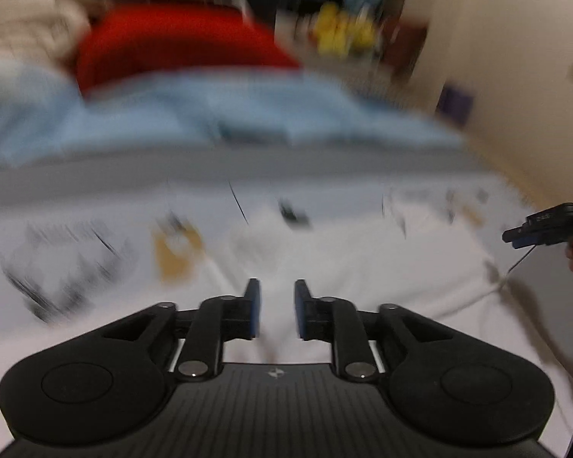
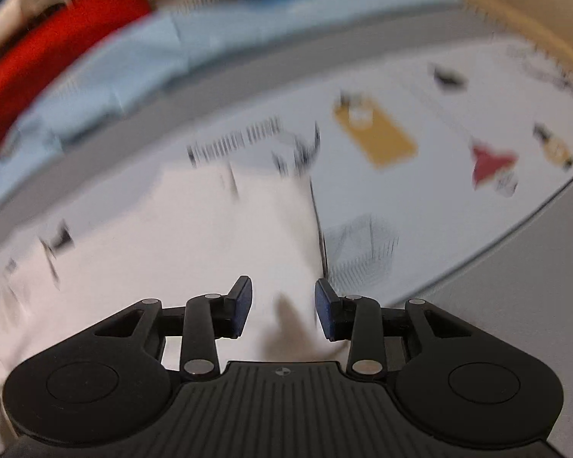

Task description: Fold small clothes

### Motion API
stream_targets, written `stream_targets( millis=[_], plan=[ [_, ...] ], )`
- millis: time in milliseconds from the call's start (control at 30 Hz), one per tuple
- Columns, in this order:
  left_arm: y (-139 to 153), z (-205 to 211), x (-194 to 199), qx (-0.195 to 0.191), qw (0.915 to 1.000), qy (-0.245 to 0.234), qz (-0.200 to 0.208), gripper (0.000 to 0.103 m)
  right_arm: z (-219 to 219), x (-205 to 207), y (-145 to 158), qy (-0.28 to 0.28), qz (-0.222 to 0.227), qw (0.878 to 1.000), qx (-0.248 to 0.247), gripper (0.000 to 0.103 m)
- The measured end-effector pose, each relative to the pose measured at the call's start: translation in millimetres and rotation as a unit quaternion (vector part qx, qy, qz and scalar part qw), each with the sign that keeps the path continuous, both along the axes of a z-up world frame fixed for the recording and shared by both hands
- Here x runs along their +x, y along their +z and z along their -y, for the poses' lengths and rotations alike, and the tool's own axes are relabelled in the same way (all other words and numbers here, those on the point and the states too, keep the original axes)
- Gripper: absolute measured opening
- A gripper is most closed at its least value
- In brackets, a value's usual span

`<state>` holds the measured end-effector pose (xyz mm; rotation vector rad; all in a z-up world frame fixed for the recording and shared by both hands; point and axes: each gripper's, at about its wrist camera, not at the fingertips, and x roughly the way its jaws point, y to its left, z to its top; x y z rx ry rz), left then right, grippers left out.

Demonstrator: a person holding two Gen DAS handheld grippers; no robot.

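Note:
A white garment with small printed pictures (image 1: pixel 324 259) lies spread on a grey surface; both views are motion-blurred. My left gripper (image 1: pixel 277 311) is low over it, jaws a little apart, with a ridge of white cloth (image 1: pixel 275 328) between the pads; whether they pinch it is unclear. The right gripper's tips (image 1: pixel 523 236) show at the right edge of the left wrist view. In the right wrist view my right gripper (image 2: pixel 282 309) is open over the same garment (image 2: pixel 210 229), above a folded edge (image 2: pixel 317 221), with cloth beneath the gap.
Light blue cloth (image 1: pixel 210 114) lies beyond the garment, a red garment (image 1: pixel 179 45) behind it, and pale folded fabric (image 1: pixel 26 19) at far left. Yellow objects (image 1: pixel 340 30) stand at the back. A beige wall (image 1: pixel 515 76) is on the right. Grey surface (image 2: pixel 515 286) shows at right.

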<state>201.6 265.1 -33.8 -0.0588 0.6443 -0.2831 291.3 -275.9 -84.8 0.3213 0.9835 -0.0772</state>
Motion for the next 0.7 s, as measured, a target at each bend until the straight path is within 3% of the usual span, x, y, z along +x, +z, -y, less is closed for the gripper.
stream_targets(
  millis=[100, 167, 200, 300, 367, 433, 467, 567, 700],
  plan=[
    [19, -84, -61, 0.012, 0.9946, 0.061, 0.083, 0.038, 1, -14, 34, 0.001, 0.050, 0.999, 0.013, 0.038],
    [16, -153, -114, 0.031, 0.9824, 0.147, 0.112, 0.056, 2, -25, 54, 0.001, 0.071, 0.997, 0.017, 0.039],
    [12, -182, -136, 0.040, 0.9743, 0.188, 0.118, 0.058, 2, -32, 60, 0.003, 0.078, 0.997, 0.019, 0.039],
    [-5, -277, -195, 0.086, 0.9350, 0.321, 0.124, 0.058, 2, -57, 75, 0.021, 0.092, 0.996, 0.008, 0.039],
    [-12, -332, -222, 0.092, 0.9058, 0.395, 0.123, 0.058, 4, -74, 80, 0.029, 0.096, 0.995, -0.011, 0.039],
    [-15, -377, -240, 0.100, 0.8794, 0.447, 0.131, 0.058, 4, -87, 79, 0.030, 0.100, 0.994, -0.027, 0.039],
    [-18, -395, -245, 0.099, 0.8709, 0.462, 0.134, 0.058, 3, -92, 77, 0.030, 0.100, 0.994, -0.032, 0.039],
    [-24, -437, -255, 0.066, 0.8646, 0.480, 0.134, 0.058, 0, -98, 64, 0.021, 0.084, 0.995, -0.048, 0.039],
    [-48, -464, -257, 0.047, 0.8746, 0.475, 0.084, 0.058, -8, -99, 50, 0.033, 0.073, 0.994, -0.068, 0.039]
  ],
)
